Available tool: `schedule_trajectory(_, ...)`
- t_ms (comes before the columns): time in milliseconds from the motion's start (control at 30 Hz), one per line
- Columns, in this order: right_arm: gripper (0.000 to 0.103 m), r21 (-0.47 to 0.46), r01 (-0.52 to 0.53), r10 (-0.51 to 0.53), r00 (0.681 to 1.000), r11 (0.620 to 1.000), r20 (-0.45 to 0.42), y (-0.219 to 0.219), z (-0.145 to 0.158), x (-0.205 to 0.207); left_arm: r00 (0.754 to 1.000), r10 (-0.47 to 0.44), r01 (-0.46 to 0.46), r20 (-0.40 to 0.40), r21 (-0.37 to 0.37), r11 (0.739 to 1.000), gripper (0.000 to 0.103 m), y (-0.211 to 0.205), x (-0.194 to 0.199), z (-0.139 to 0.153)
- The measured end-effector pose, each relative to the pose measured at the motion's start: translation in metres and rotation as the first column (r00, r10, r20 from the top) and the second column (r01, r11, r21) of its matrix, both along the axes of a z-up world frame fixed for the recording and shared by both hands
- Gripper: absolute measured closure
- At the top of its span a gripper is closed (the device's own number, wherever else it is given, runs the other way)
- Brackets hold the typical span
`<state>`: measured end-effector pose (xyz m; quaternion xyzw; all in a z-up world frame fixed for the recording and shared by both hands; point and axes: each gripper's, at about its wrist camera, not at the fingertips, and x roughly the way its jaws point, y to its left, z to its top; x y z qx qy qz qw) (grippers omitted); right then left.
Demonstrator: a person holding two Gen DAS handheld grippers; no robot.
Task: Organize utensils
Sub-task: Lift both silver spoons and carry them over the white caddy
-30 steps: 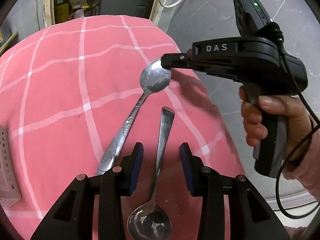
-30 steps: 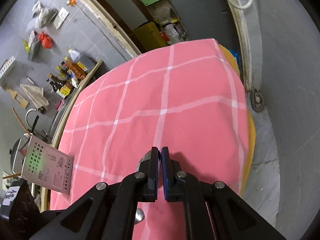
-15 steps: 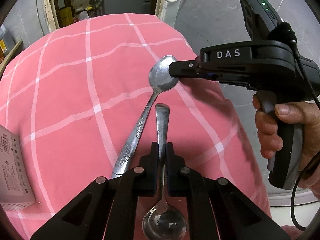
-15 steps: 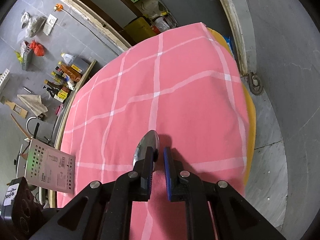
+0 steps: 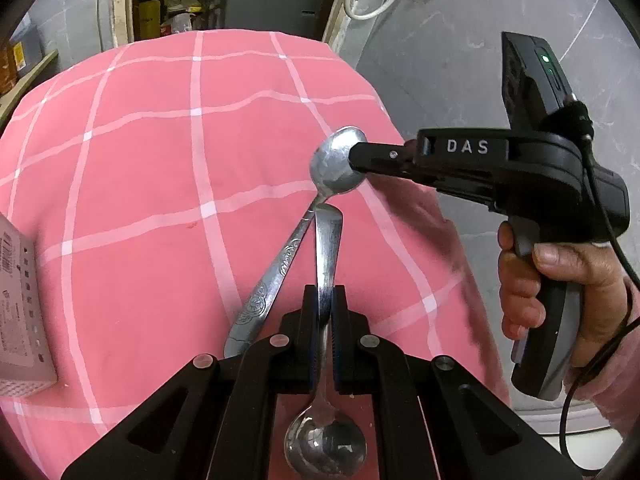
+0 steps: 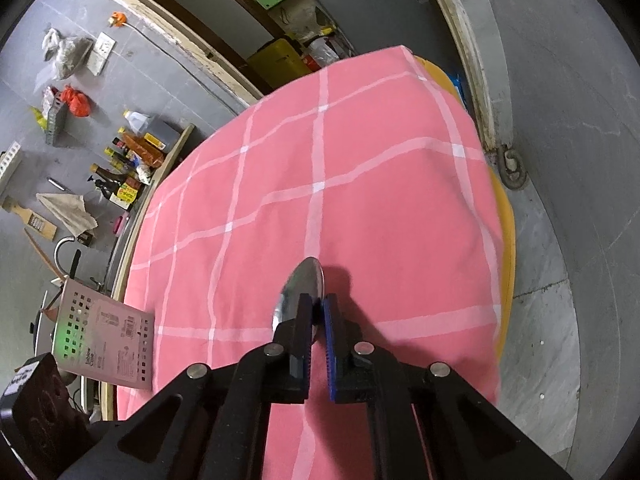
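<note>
Two steel spoons are over the pink checked tablecloth (image 5: 140, 200). My left gripper (image 5: 325, 300) is shut on the handle of the plain spoon (image 5: 328, 248), whose bowl (image 5: 325, 450) hangs below the fingers toward the camera. The patterned spoon (image 5: 276, 268) runs diagonally, its bowl (image 5: 336, 166) far right. My right gripper (image 5: 354, 160) has its tips at that bowl. In the right wrist view its jaws (image 6: 318, 312) stand slightly apart around the bowl's edge (image 6: 300, 288).
A grey perforated utensil box (image 5: 18, 308) stands at the left edge of the table; it also shows in the right wrist view (image 6: 104, 340). The table's right edge drops to a grey floor (image 5: 460, 60). Bottles and clutter (image 6: 128, 160) sit beyond the far left side.
My left gripper closed on the plain spoon's handle and raised it. My right gripper's jaws parted slightly at the patterned spoon's bowl, which sits farther right.
</note>
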<state>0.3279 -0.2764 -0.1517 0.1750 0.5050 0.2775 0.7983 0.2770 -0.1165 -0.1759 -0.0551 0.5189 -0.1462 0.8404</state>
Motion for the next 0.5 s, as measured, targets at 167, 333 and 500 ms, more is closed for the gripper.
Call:
schedule_trajectory(167, 0.099, 0.014, 0.01, -0.011, 1.0, 1.0, 0.027, -0.002, 0.008, -0.005, 1.0, 0.007, -0.007, 0.022, -0.016, 1.0, 0.1, -0.002, -0.013, 0.013)
schedule_trajectory(333, 0.1, 0.025, 0.007, -0.009, 0.997, 1.0, 0.078, 0.003, 0.026, -0.011, 0.998, 0.012, -0.01, 0.062, -0.026, 1.0, 0.102, -0.004, -0.029, 0.028)
schedule_trajectory(500, 0.1, 0.018, -0.001, -0.001, 0.994, 1.0, 0.113, 0.009, 0.038, -0.017, 0.996, 0.027, -0.024, 0.089, -0.04, 0.999, 0.103, -0.004, -0.042, 0.038)
